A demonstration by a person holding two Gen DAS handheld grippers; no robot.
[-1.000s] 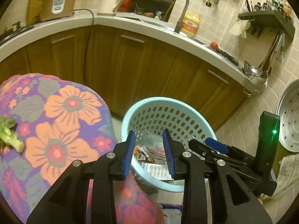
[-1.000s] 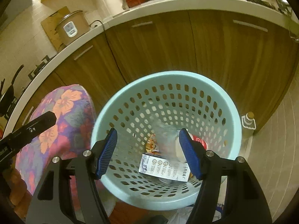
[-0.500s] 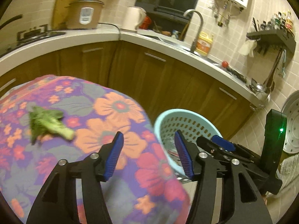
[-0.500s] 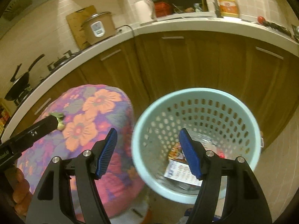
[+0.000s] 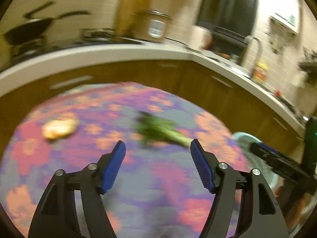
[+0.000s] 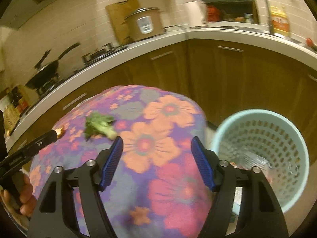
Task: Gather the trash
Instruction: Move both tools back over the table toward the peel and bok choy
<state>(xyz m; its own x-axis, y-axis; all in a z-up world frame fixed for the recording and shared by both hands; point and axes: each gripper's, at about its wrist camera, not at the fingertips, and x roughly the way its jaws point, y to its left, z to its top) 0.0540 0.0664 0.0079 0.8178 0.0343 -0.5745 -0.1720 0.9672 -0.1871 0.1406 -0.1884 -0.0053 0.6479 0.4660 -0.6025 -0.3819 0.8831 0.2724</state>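
Note:
A green vegetable scrap (image 5: 158, 129) (image 6: 100, 125) lies on the flowered tablecloth (image 5: 158, 188) (image 6: 154, 158), just beyond my left gripper (image 5: 158, 148), whose jaws are opening with nothing between them. A blurred yellowish scrap (image 5: 59, 128) lies further left on the cloth. My right gripper (image 6: 157, 144) hangs over the cloth's right part, its jaws also opening and empty. The pale blue perforated basket (image 6: 263, 154) (image 5: 255, 158) stands on the floor to the right of the table, with wrappers at its bottom.
Brown cabinets (image 6: 227, 75) under a white counter (image 5: 109, 53) curve behind the table. On the counter stand a rice cooker (image 6: 144, 23), a pan (image 5: 25, 29) and a sink tap (image 6: 257, 0). A hand (image 6: 21, 194) holds the left gripper's handle.
Both grippers swung left, away from over the basket to above the flowered cloth. Both jaws widened. The green scrap now lies ahead of the left gripper, and a yellowish scrap came into view.

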